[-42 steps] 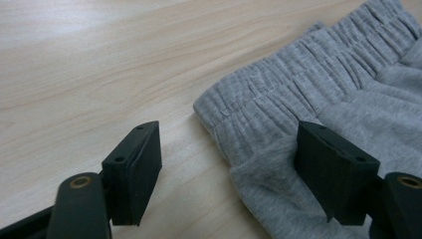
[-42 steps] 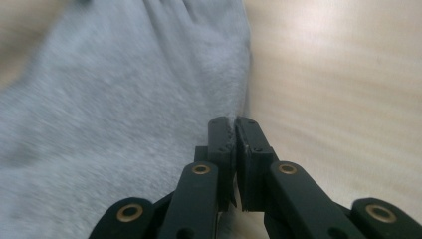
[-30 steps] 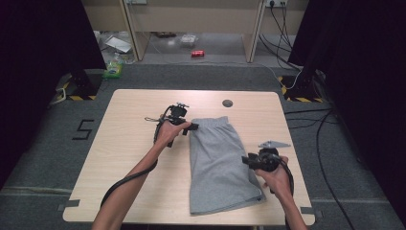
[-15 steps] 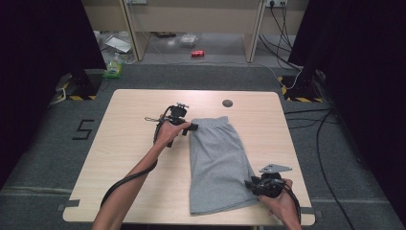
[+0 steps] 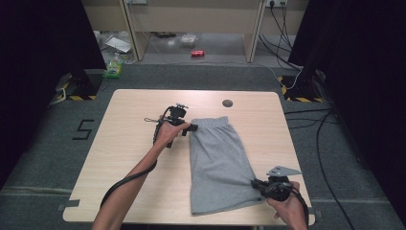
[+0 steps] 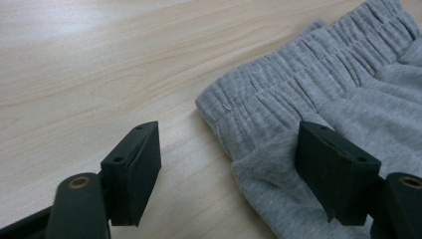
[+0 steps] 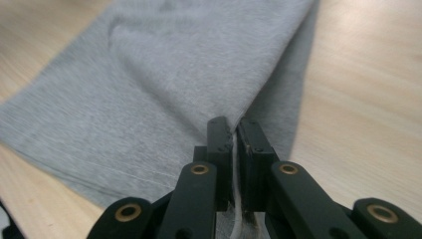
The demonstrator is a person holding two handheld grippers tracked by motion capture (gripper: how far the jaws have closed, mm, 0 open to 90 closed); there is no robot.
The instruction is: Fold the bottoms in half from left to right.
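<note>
Grey shorts [image 5: 218,158] lie folded lengthwise on the wooden table [image 5: 134,120], elastic waistband [image 6: 298,74] at the far end. My left gripper [image 5: 190,127] rests at the waistband's left corner. It is open, and its black pads [image 6: 137,172] straddle that corner without pressing it. My right gripper [image 5: 254,184] is at the shorts' near right edge. Its jaws have just been closing, and they are now shut on a pinch of the grey fabric [image 7: 234,139], lifting the edge into a ridge.
A dark round grommet [image 5: 227,103] sits near the table's far edge. Cables trail from both grippers across the table. Off the table, clutter lies on the floor at the back and black curtains stand on both sides.
My right gripper has slid toward the near edge along the shorts' right side and shut on the fabric. The left gripper has stayed at the waistband.
</note>
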